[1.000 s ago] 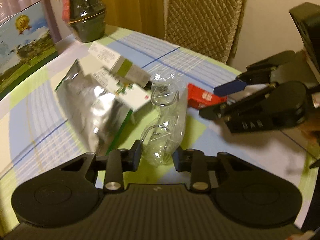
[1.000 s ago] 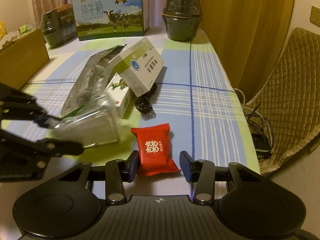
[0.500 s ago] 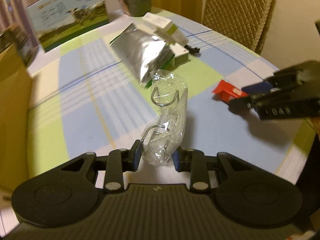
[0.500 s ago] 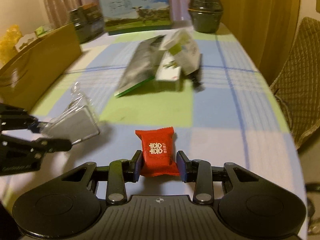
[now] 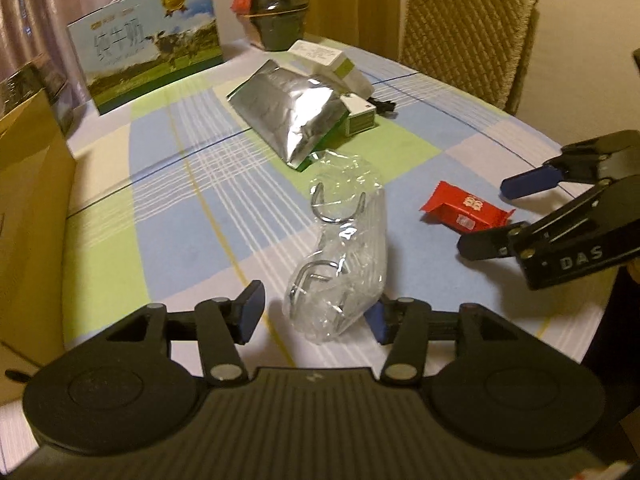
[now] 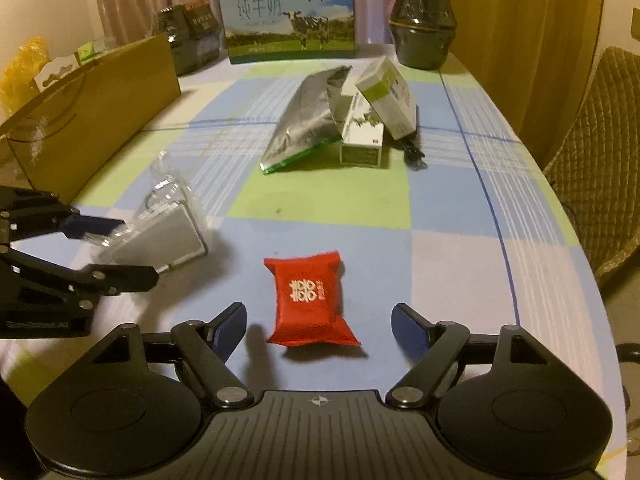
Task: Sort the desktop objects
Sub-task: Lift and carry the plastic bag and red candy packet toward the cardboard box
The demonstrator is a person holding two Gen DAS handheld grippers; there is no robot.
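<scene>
right wrist view: right gripper (image 6: 318, 326) spread wide, red packet (image 6: 310, 300) lying loose on the table (image 6: 460, 216) between its fingers. left gripper (image 5: 316, 316) gapes too, clear hook bag (image 5: 340, 256) resting between. lift straight up, don't snag either.

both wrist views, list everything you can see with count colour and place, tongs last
clear plastic bag of metal hooks: 1, transparent, on the tablecloth between the left tongs' fingers
red candy packet: 1, red, on the cloth ahead of the right tongs
foil pouch: 1, silver, mid table
green-and-white boxes: 2, stacked beside the pouch
black cable: 1, by the boxes
milk carton case: 1, blue and green, far end
dark tubs: at least 2, far end
cardboard box: 1, brown, left edge
quilted chair: 1, tan, beside the table
plaid tablecloth: 1, blue, green, white
left tongs: open
right tongs: open
</scene>
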